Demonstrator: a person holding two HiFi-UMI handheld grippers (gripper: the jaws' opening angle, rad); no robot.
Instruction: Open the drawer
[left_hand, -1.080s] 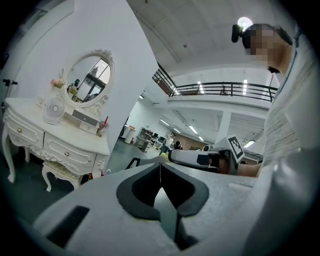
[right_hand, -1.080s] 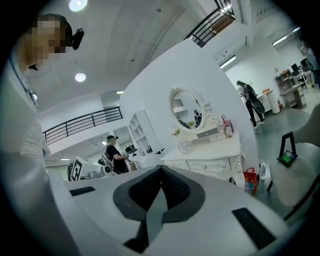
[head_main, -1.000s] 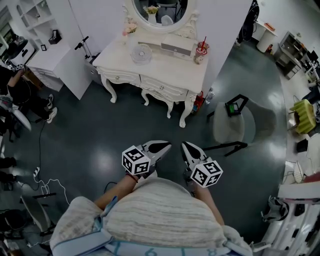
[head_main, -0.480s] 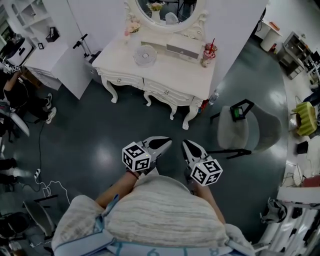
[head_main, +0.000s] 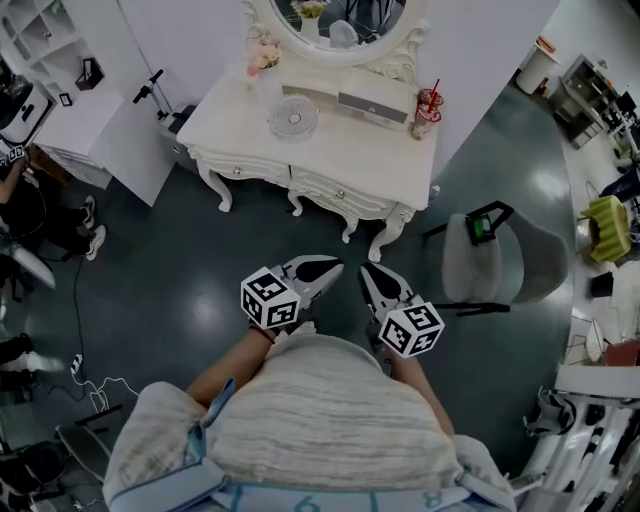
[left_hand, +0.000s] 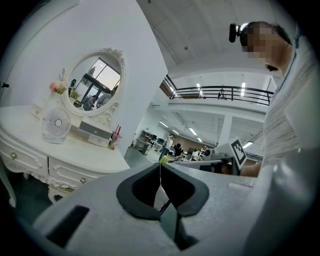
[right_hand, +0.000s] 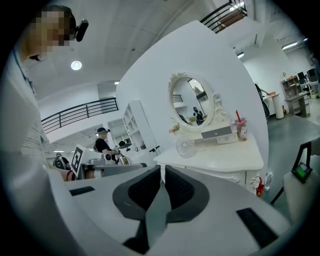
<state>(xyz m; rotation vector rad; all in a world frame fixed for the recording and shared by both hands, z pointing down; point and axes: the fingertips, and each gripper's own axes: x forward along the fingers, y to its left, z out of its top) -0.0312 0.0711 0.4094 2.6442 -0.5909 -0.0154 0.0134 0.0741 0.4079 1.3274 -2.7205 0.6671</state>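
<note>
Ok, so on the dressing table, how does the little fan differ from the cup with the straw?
The fan is white and round, left of the middle of the tabletop; the cup is reddish with a red straw, at its right back corner. The fan is wider, the cup narrower. Both stand upright.

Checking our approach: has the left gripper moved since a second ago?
Yes. The left gripper has moved toward the dressing table; the gap between them has narrowed.
</note>
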